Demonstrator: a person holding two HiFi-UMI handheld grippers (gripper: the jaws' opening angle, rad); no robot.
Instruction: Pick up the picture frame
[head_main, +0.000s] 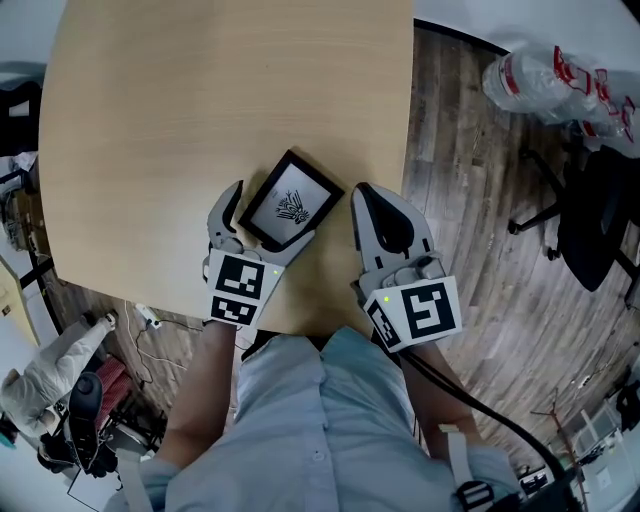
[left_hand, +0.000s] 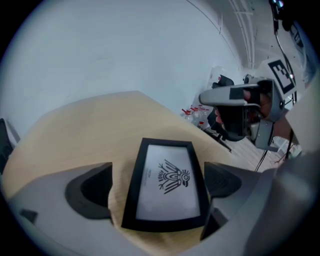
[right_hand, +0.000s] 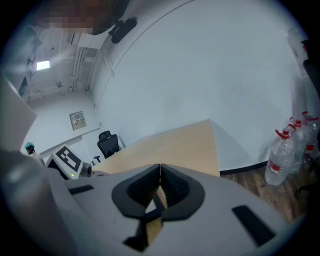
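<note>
A black picture frame (head_main: 290, 203) with a white sheet and a black bird-like drawing lies flat on the light wooden table (head_main: 200, 90), near its front edge. My left gripper (head_main: 270, 215) is open around the frame's near end, one jaw on each side. In the left gripper view the picture frame (left_hand: 167, 185) fills the gap of the left gripper (left_hand: 160, 187); bare wood shows between the left pad and the frame, while the right pad stands close by its edge. My right gripper (head_main: 372, 205) is shut and empty, just right of the frame over the table's corner, and its pads meet in the right gripper view (right_hand: 160, 182).
The table's right edge (head_main: 410, 120) drops to a wooden floor. A wrapped pack of water bottles (head_main: 560, 80) and a black office chair (head_main: 595, 215) stand to the right. Cables and clutter (head_main: 80, 390) lie on the floor at the lower left.
</note>
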